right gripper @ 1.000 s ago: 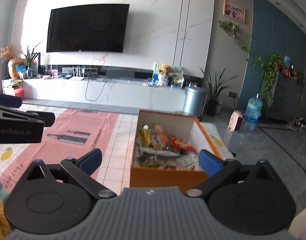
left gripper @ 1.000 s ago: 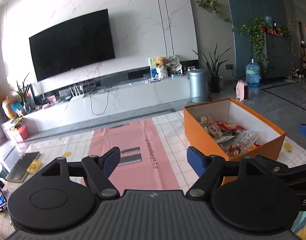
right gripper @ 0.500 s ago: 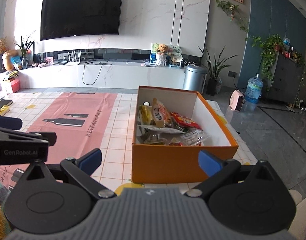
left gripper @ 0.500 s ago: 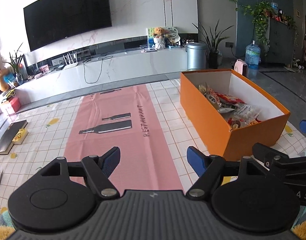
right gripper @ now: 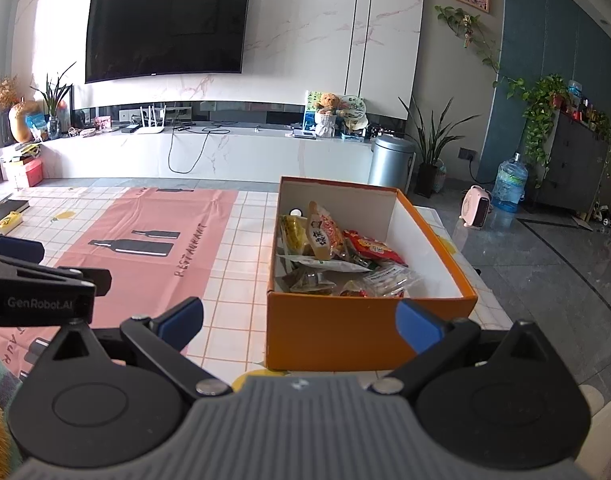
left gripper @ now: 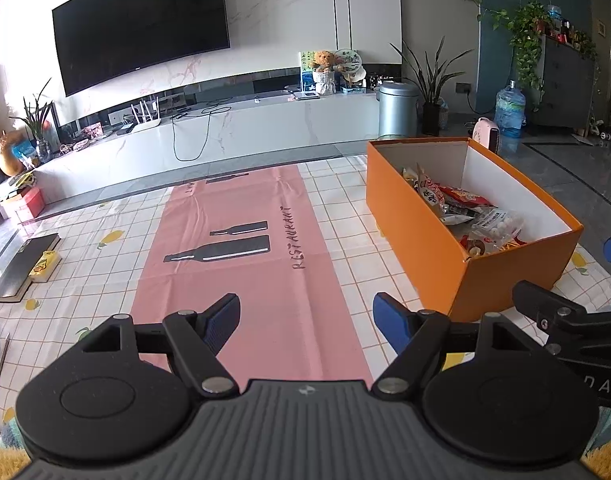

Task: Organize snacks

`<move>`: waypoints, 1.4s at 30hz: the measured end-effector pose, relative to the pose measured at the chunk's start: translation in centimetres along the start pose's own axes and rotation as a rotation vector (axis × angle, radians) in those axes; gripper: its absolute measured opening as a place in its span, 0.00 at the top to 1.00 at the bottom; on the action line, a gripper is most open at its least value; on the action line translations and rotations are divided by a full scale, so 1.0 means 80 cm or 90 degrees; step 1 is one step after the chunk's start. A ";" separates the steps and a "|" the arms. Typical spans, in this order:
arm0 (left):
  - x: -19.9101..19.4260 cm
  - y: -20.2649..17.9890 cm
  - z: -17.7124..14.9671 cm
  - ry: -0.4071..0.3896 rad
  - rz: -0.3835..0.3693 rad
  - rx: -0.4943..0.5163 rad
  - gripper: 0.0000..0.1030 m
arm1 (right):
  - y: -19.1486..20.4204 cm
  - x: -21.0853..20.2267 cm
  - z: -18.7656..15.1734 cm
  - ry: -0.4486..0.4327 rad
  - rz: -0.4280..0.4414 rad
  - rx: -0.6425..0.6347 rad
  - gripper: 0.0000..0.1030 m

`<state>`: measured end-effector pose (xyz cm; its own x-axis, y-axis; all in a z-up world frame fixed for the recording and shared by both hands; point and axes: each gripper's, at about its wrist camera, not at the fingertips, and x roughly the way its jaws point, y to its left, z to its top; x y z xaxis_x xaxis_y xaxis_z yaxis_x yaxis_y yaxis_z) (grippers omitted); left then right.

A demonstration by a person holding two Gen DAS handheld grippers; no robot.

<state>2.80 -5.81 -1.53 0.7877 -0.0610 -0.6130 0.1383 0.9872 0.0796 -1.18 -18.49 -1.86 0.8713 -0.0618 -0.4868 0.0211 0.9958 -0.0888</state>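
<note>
With both the left gripper (left gripper: 306, 317) and right gripper (right gripper: 299, 319) gaping empty, I'd lower the right one straight ahead at twelve o'clock into the orange box (right gripper: 345, 328) and pinch one snack packet (right gripper: 325, 234) by its edge.

Left gripper (left gripper: 306, 317): has tipped down toward the table since a second ago; far more of the pink cloth runner printed with black bottles (left gripper: 241, 240) now lies ahead of its spread blue fingers.

Right gripper (right gripper: 300, 317): has also pitched downward, with its fingers just as wide apart as before.

Orange cardboard box with white lining (right gripper: 365, 332): sits closer and lower in the right wrist view than a second ago, its near wall between the fingertips.

Pile of crinkly snack packets (right gripper: 337, 256): more of the heap inside the box shows now.
</note>
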 end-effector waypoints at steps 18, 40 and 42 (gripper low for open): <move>-0.002 -0.003 0.004 0.003 -0.001 -0.002 0.14 | 0.002 -0.001 -0.001 -0.006 0.004 -0.002 0.04; -0.005 -0.002 0.002 0.007 -0.003 -0.015 0.14 | 0.005 -0.001 -0.003 -0.011 0.007 0.003 0.04; -0.005 -0.002 0.003 0.007 -0.003 -0.015 0.14 | 0.006 -0.001 -0.003 -0.011 0.008 0.002 0.04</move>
<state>2.61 -5.96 -1.15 0.7807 -0.0639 -0.6216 0.1273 0.9902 0.0581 -1.33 -18.06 -2.06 0.8799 -0.0487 -0.4726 0.0120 0.9967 -0.0803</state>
